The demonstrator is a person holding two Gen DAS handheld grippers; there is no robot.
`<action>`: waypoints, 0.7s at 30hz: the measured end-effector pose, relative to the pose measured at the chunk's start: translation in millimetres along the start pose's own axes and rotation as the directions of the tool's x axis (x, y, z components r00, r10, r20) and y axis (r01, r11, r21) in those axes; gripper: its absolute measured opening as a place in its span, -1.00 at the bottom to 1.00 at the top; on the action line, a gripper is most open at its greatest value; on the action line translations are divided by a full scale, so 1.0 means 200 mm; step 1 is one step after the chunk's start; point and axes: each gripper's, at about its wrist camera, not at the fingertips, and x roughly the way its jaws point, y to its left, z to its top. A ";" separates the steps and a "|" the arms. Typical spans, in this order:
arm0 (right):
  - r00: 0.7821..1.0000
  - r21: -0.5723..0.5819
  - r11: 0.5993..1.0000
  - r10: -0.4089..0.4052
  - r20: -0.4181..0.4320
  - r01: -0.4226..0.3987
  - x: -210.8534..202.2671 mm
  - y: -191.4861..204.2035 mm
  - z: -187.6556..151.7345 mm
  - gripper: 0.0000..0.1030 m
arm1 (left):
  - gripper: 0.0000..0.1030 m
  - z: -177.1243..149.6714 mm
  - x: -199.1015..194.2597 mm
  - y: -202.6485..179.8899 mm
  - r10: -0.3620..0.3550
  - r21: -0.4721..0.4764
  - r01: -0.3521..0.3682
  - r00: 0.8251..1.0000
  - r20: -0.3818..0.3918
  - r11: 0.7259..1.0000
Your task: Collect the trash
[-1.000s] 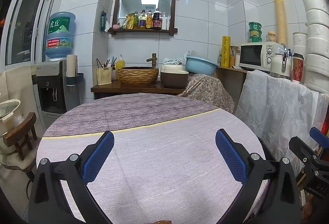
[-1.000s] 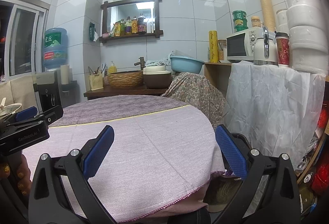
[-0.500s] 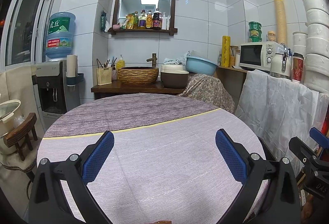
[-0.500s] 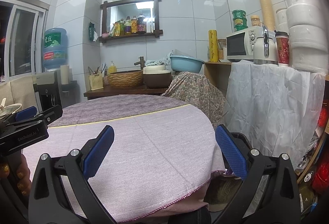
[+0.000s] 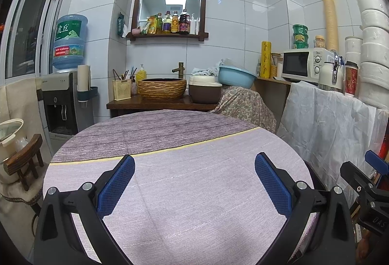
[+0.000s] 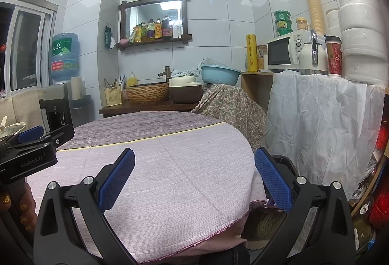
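My left gripper hangs open over the round table, whose pinkish-grey cloth shows no loose item. My right gripper is open too, at the table's right edge. Nothing sits between either pair of blue pads. Below that edge a dark bin with something in it shows partly behind the right finger. The left gripper also appears at the left of the right wrist view, held by a hand. No trash is visible on the cloth.
A wooden counter with a woven basin, brown pot and blue bowl stands behind the table. A water dispenser and stool are at left. A white-draped shelf with a microwave and stacked bowls is at right.
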 end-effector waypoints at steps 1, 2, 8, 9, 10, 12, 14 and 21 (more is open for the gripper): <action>1.000 0.000 1.000 -0.001 0.000 0.001 0.00 0.00 0.00 0.89 | 0.90 0.00 0.00 0.00 0.001 0.000 -0.001 1.000 0.000 1.000; 1.000 0.000 1.000 -0.002 0.001 0.002 0.00 0.00 0.00 0.89 | 0.90 0.00 0.00 0.00 0.001 0.000 -0.001 1.000 -0.002 1.000; 1.000 0.002 1.000 -0.001 -0.002 0.001 0.00 0.00 0.00 0.89 | 0.90 0.00 0.01 0.00 -0.002 -0.007 0.002 1.000 -0.014 1.000; 1.000 0.002 1.000 -0.002 -0.002 0.002 0.00 0.00 0.00 0.89 | 0.90 0.00 0.01 0.00 -0.003 -0.007 0.003 1.000 -0.017 1.000; 1.000 0.003 1.000 -0.002 -0.003 0.002 0.00 0.00 0.00 0.89 | 0.90 0.00 0.01 0.00 -0.004 -0.007 0.004 1.000 -0.018 1.000; 1.000 0.005 1.000 -0.004 -0.007 0.004 0.00 0.00 0.00 0.89 | 0.90 0.00 0.01 0.00 -0.004 -0.004 0.004 1.000 -0.021 1.000; 1.000 0.006 1.000 -0.005 -0.008 0.006 0.01 0.01 0.00 0.89 | 0.90 0.00 0.01 0.00 -0.004 -0.005 0.003 1.000 -0.021 1.000; 1.000 0.011 1.000 -0.007 -0.010 0.007 0.01 0.01 -0.01 0.89 | 0.90 0.00 0.02 0.01 -0.004 -0.004 0.004 1.000 -0.023 1.000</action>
